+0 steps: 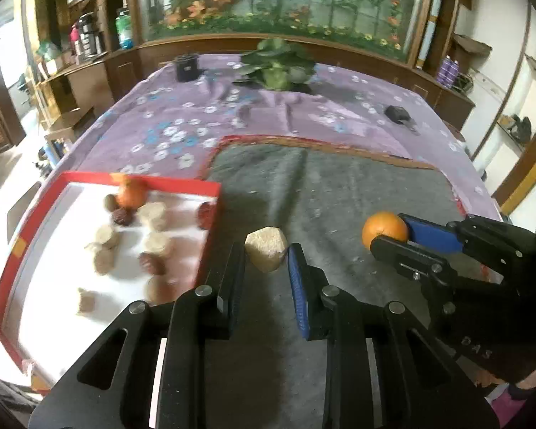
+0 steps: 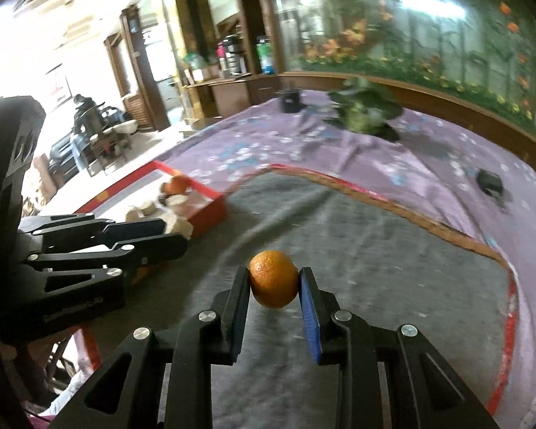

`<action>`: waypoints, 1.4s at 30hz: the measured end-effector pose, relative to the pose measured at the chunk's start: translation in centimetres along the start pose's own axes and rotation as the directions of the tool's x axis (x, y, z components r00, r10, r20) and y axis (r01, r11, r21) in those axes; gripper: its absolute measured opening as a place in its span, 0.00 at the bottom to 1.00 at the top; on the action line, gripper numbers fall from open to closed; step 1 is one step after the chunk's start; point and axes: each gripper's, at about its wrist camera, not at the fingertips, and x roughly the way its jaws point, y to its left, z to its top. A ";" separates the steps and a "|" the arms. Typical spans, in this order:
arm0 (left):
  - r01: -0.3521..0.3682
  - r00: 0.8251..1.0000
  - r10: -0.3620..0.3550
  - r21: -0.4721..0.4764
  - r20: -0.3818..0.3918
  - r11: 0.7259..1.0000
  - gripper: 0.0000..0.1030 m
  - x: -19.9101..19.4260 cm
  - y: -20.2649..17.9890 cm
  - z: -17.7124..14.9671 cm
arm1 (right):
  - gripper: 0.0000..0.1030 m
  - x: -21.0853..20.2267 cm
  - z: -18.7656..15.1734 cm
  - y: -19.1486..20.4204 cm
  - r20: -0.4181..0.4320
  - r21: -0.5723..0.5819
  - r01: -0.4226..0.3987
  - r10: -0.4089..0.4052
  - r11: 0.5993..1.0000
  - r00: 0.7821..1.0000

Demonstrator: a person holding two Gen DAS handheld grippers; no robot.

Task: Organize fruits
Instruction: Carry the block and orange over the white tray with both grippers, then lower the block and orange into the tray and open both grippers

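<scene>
My left gripper (image 1: 266, 254) is shut on a pale beige faceted chunk (image 1: 267, 250), held above the grey mat (image 1: 339, 186) just right of the red tray (image 1: 212, 187). The white-floored tray holds a small orange (image 1: 130, 195), several beige chunks and dark brown fruits. My right gripper (image 2: 273, 280) is shut on an orange (image 2: 273, 277) above the mat. In the left wrist view that orange (image 1: 382, 227) shows at the right, pinched in the right gripper (image 1: 391, 232). The right wrist view has the left gripper (image 2: 177, 234) at its left, beside the tray (image 2: 211, 211).
The mat lies on a purple flowered cloth (image 1: 168, 125) covering the table. At the far side stand a leafy green plant (image 1: 275, 68) and a black cup (image 1: 187, 66). A small black object (image 1: 396, 112) lies at the right. Wooden shelves and a mural run behind.
</scene>
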 end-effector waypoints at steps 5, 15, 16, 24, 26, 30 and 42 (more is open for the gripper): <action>-0.034 0.999 0.034 -0.045 0.009 0.998 0.23 -1.0 2.7 -0.8 | 0.26 0.8 0.8 3.0 0.000 -0.043 -0.037 0.037 0.998 0.999; -0.103 0.995 0.104 -0.149 -0.004 0.983 0.23 -2.5 8.5 -2.8 | 0.26 3.2 2.4 8.7 -0.028 -0.126 -0.115 0.112 0.985 0.993; -0.113 0.994 0.113 -0.162 -0.009 0.980 0.23 -2.7 9.3 -3.2 | 0.26 3.2 2.4 8.7 -0.028 -0.126 -0.115 0.112 0.985 0.993; -0.135 0.991 0.129 -0.219 -0.045 0.966 0.23 -2.9 12.5 -5.2 | 0.26 5.5 3.4 11.6 -0.067 -0.170 -0.157 0.147 0.973 0.987; -0.133 0.991 0.125 -0.225 -0.050 0.965 0.23 -2.7 12.6 -5.5 | 0.26 5.9 3.4 12.2 -0.079 -0.174 -0.171 0.160 0.970 0.984; -0.140 0.990 0.127 -0.233 -0.068 0.962 0.23 -2.1 12.9 -5.8 | 0.26 7.2 3.7 13.4 -0.102 -0.189 -0.190 0.173 0.963 0.980; -0.158 0.986 0.141 -0.242 -0.083 0.957 0.23 -0.6 13.2 -5.8 | 0.26 10.5 5.6 15.0 -0.144 -0.217 -0.195 0.166 0.956 0.976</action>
